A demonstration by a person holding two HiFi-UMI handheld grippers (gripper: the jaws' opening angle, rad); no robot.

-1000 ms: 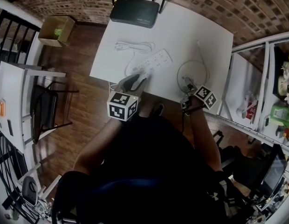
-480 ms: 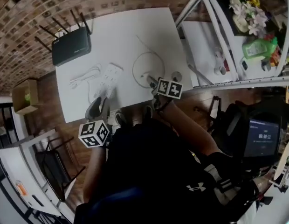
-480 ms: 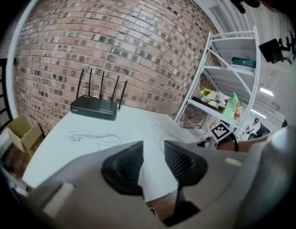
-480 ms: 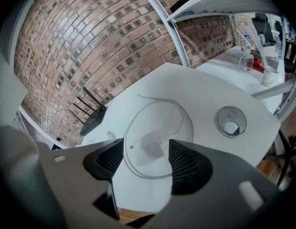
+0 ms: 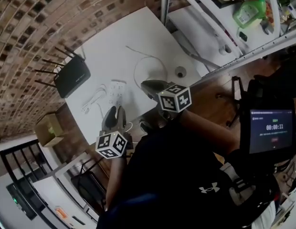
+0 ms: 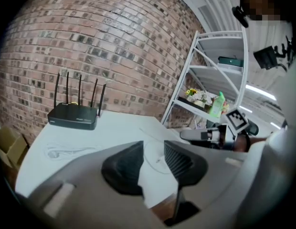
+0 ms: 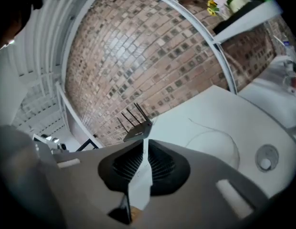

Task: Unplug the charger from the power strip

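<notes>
The white power strip (image 5: 117,91) lies on the white table (image 5: 138,32), with no plug visible in it. A thin white charger cable (image 5: 149,66) lies in a loop to its right; I cannot make out the charger body. My left gripper (image 5: 114,111) hovers at the table's near edge just below the strip, jaws apart and empty (image 6: 153,151). My right gripper (image 5: 145,84) hangs over the near side of the cable loop. Its jaws have just been closing and now stand almost together with nothing between them (image 7: 144,149).
A black router (image 5: 71,76) with several antennas sits at the table's far left. A coiled white cord (image 5: 93,99) lies left of the strip, and a round grey disc (image 5: 180,72) right of the loop. White shelving (image 5: 219,23) flanks the table; a cardboard box (image 5: 50,129) sits on the floor.
Both grippers have lifted off the table, the right one the most, away from the cable loop. The right jaws went from wide apart to nearly together. The head view has swung round.
</notes>
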